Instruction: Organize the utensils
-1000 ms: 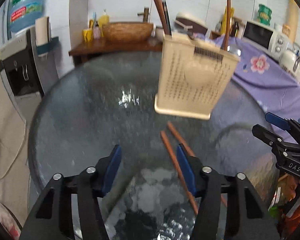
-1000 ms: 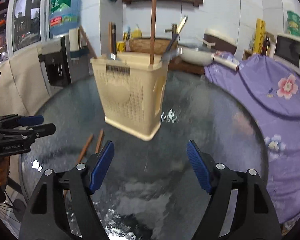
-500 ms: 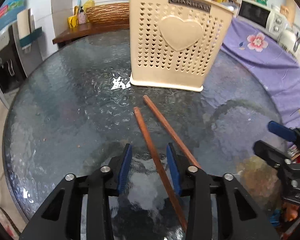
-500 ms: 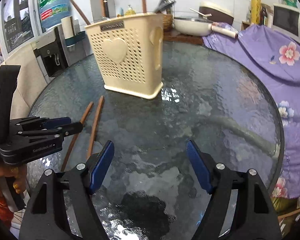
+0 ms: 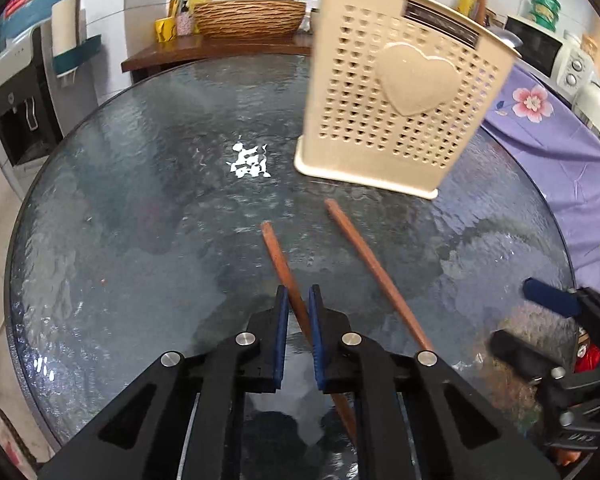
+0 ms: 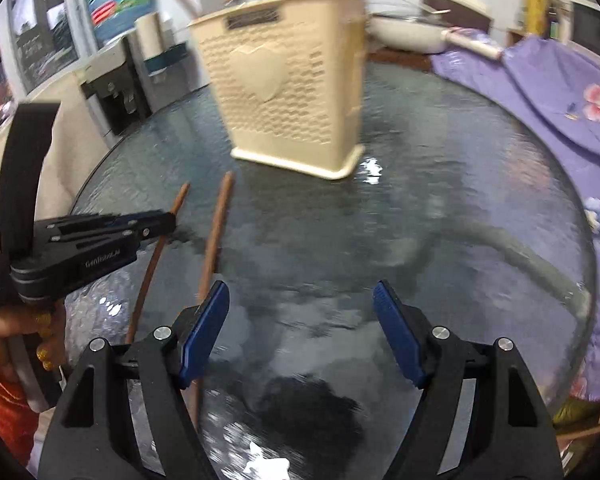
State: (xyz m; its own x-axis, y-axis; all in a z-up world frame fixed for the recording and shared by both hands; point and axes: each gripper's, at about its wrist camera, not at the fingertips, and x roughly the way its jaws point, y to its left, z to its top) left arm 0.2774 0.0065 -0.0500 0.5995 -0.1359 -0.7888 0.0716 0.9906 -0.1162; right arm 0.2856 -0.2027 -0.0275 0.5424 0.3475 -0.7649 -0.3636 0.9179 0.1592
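Your left gripper [image 5: 298, 300] is closing its jaws around the near chopstick [image 5: 278, 256] lying flat on the glass counter [image 5: 140, 200], low enough to pinch it. The second chopstick [image 5: 364, 256] lies just right; the perforated utensil holder [image 5: 400, 108] stands ahead. Your right gripper [image 6: 300, 304] hangs spread, empty.

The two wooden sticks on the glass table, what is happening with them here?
A person holds a gripper in each hand. The left gripper is closing its jaws around one chopstick on the glass table. The right gripper hovers open, holding nothing. The other chopstick lies beside it, before the beige utensil holder.
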